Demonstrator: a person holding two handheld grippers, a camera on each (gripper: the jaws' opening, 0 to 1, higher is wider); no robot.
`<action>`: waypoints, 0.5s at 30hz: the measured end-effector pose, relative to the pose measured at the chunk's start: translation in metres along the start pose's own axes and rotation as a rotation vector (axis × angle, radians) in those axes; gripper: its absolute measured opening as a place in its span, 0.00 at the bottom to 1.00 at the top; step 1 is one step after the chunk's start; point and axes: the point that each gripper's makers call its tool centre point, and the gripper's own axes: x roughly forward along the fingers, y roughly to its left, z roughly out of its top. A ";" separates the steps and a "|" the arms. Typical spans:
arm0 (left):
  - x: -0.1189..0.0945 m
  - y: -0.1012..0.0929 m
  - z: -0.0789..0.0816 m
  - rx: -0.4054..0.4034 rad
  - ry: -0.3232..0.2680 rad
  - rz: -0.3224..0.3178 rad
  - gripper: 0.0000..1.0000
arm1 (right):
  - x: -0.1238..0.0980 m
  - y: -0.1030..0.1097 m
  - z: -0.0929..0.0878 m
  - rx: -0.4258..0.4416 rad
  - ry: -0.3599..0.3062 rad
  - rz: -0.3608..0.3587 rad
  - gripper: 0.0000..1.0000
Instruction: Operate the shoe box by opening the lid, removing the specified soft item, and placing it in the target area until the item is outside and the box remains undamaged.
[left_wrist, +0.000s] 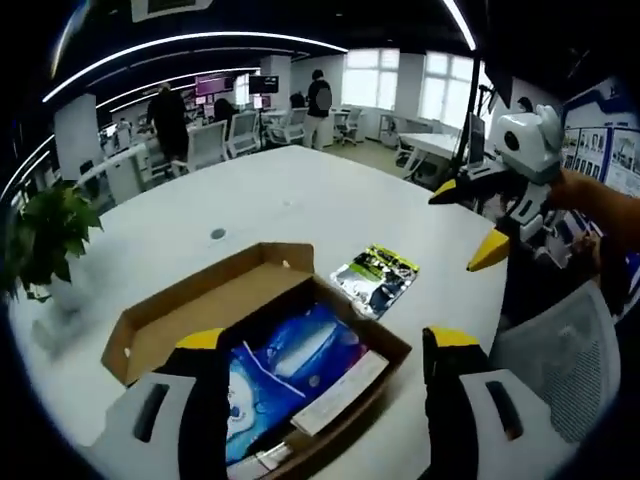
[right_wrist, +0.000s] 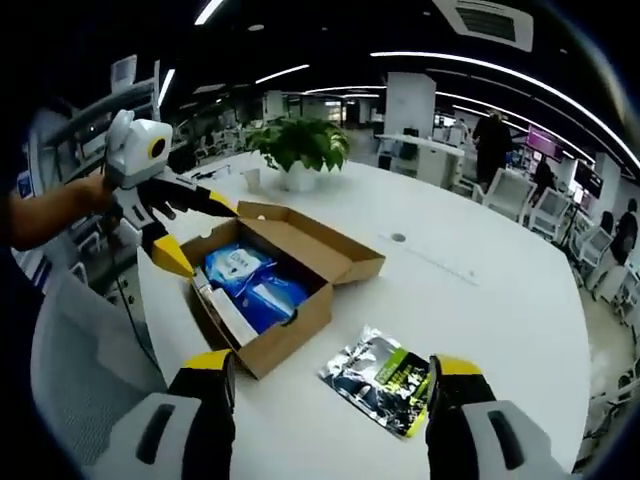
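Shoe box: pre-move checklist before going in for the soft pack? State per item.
1. Lid of the brown cardboard shoe box open, flap folded back: ok.
2. Blue and white soft plastic pack exposed inside, nothing on top of it: ok.
3. Left gripper open, poised over the box: ok.
4. Right gripper open, holding nothing: ok.
5. Silver and green foil pouch lies on the white table beside the box; whether it occupies the target area: cannot tell.
6. Box walls undamaged: ok on visible sides.

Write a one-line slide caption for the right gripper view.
Open brown cardboard shoe box holding blue soft packs on a white table, a green-and-silver packet lying beside it.
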 end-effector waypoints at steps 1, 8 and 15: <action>-0.003 0.003 -0.003 -0.005 0.001 0.008 0.83 | 0.001 0.002 0.002 -0.004 -0.001 0.007 0.80; -0.020 0.021 -0.015 -0.042 -0.010 0.055 0.86 | 0.014 0.016 0.012 -0.036 -0.003 0.046 0.80; -0.036 0.031 -0.030 -0.074 -0.020 0.092 0.89 | 0.026 0.030 0.019 -0.065 -0.005 0.080 0.79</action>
